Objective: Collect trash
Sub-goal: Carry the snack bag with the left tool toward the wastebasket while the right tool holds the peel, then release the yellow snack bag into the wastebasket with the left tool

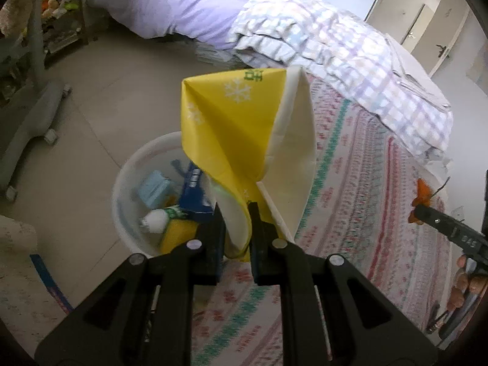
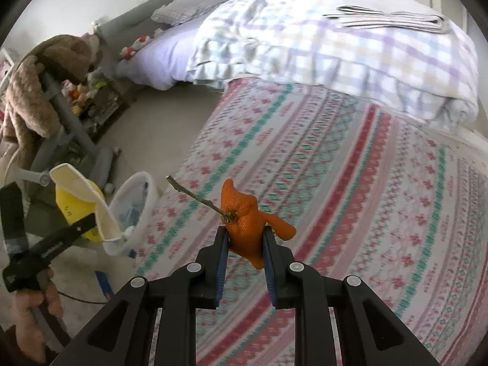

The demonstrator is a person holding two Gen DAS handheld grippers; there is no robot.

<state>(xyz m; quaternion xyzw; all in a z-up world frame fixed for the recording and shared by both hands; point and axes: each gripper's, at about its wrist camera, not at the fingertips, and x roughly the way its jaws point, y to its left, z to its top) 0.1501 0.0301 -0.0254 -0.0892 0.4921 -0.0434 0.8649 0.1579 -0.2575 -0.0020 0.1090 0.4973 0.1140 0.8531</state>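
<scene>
Left tool (image 1: pixel 236 213): held above the bed edge, pointing down and forward toward the floor. Jaws closed to a narrow gap, pinching the bottom fold of a yellow wrapper (image 1: pixel 231 128). The wrapper stands up from the tips, folded open like a cone, yellow outside with white snowflake print and green characters, cream-white inside. It hangs partly over the white bin (image 1: pixel 122 189) on the floor beside the bed; bin holds a light-blue pack, a dark-blue box, a white bottle and something yellow.

Right tool (image 2: pixel 244 235): held above the patterned bedspread (image 2: pixel 350 167), aimed across the bed toward the folded plaid quilt (image 2: pixel 335 48). Jaws partly closed on an orange peel (image 2: pixel 244 222), gripped at its middle. Peel is bright orange, irregular lobes sticking up and to the right, thin brown stem (image 2: pixel 195 195) jutting out upper-left. Peel clear of the bedspread, held off it.

Bin sits well left of the right tool, next to the left one.
</scene>
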